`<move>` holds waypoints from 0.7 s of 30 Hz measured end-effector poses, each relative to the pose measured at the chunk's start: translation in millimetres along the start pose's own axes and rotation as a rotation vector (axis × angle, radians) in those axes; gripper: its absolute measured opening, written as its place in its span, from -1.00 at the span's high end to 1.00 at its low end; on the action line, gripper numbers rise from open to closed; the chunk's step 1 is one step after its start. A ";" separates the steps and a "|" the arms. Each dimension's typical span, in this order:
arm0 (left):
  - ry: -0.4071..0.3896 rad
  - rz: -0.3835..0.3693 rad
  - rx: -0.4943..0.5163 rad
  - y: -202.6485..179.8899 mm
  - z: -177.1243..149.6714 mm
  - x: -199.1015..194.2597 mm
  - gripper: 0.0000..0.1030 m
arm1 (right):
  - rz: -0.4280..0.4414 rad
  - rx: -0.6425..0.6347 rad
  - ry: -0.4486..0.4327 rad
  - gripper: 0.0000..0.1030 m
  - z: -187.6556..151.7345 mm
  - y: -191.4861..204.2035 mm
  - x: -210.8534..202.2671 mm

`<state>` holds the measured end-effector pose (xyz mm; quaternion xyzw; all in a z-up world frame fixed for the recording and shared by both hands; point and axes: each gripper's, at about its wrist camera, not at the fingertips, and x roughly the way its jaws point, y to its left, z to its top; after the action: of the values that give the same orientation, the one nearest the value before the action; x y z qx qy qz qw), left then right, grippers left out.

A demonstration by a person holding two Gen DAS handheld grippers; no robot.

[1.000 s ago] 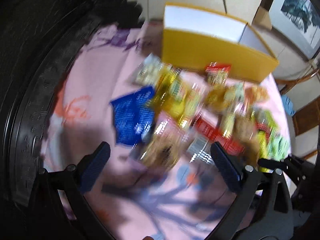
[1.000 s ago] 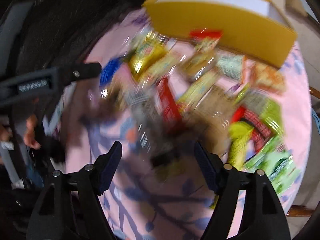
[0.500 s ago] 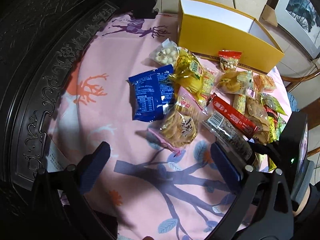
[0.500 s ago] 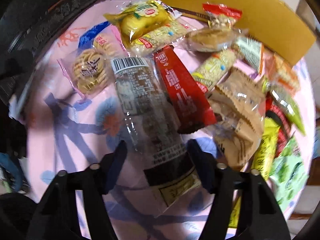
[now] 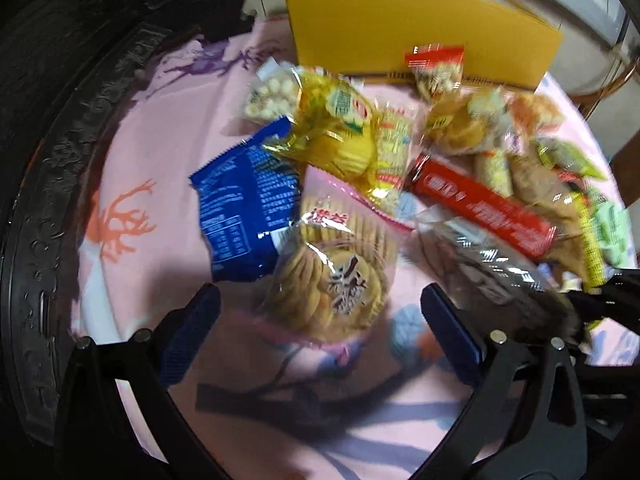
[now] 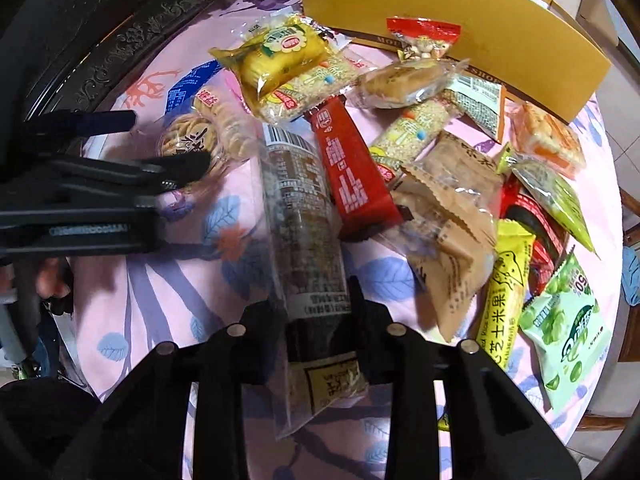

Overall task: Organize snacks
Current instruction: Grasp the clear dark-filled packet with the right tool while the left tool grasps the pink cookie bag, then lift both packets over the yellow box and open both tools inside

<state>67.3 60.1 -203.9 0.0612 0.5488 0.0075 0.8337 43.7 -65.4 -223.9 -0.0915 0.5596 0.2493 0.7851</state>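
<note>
Black right tongs (image 6: 316,312) are closing on the near end of a long dark snack pack (image 6: 304,216) lying on the pink-clothed bench (image 6: 160,300); left tongs (image 5: 320,320) gape empty around a biscuit pack (image 5: 332,276); yellow box (image 6: 460,20) stands beyond

The right gripper (image 6: 316,312) has come down low over the long dark snack pack (image 6: 306,220), and its jaws, wide apart a moment ago, are closing, with the near end of the pack now between them and pinched. The left gripper (image 5: 320,330) has dropped closer to the worktop, so the round cookie pack (image 5: 336,280) that sat farther off now lies just ahead of its wide jaws.
</note>
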 end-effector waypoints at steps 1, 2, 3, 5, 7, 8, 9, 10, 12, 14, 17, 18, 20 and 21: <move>0.009 0.003 0.003 -0.4 1.5 6.3 -0.96 | 0.001 0.002 -0.002 0.39 -2.1 -3.0 -2.8; 0.010 0.002 0.005 -0.4 1.9 10.2 -0.96 | 0.002 0.005 -0.003 0.39 -3.7 -4.2 -4.3; 0.009 -0.005 0.011 -1.2 2.2 15.7 -0.96 | 0.003 0.007 -0.004 0.39 -5.6 -5.1 -4.9; 0.010 0.006 0.019 -3.1 0.6 23.7 -0.73 | 0.008 0.013 -0.004 0.39 -6.4 -5.1 -3.2; -0.029 0.020 0.032 -6.1 -1.8 22.7 -0.55 | 0.013 0.020 0.000 0.39 -8.6 -8.5 -2.9; -0.035 0.029 0.045 -9.1 -2.6 22.4 -0.52 | 0.019 0.025 0.005 0.37 -7.8 -9.3 -0.6; -0.038 0.032 0.053 -10.5 -2.8 21.7 -0.44 | 0.025 0.031 0.011 0.32 -6.7 -9.5 1.8; -0.042 0.029 0.056 -11.3 -3.0 20.1 -0.28 | 0.037 0.044 0.024 0.29 -4.7 -10.2 5.9; -0.047 0.014 0.077 -15.0 -2.9 18.4 -0.15 | 0.054 0.077 0.040 0.15 0.3 -11.7 12.0; -0.055 0.017 0.088 -17.9 -4.1 17.1 -0.11 | 0.069 0.109 0.043 0.12 7.7 -12.7 17.3; -0.063 0.001 0.073 -15.7 -5.2 16.0 -0.09 | 0.065 0.095 0.015 0.37 17.9 -9.4 20.5; -0.065 -0.006 0.069 -14.5 -5.4 15.3 -0.06 | 0.054 0.080 0.006 0.46 19.7 -7.3 19.9; -0.065 -0.038 0.035 -9.1 -5.8 12.1 0.01 | 0.074 0.061 -0.018 0.47 21.2 -1.9 12.1; -0.067 -0.046 0.023 -7.5 -5.8 9.9 0.01 | 0.073 0.049 -0.031 0.47 20.8 0.4 7.9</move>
<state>65.6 54.0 -216.1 0.0581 0.5219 -0.0200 0.8508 62.8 -54.0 -223.8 -0.0479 0.5561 0.2657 0.7861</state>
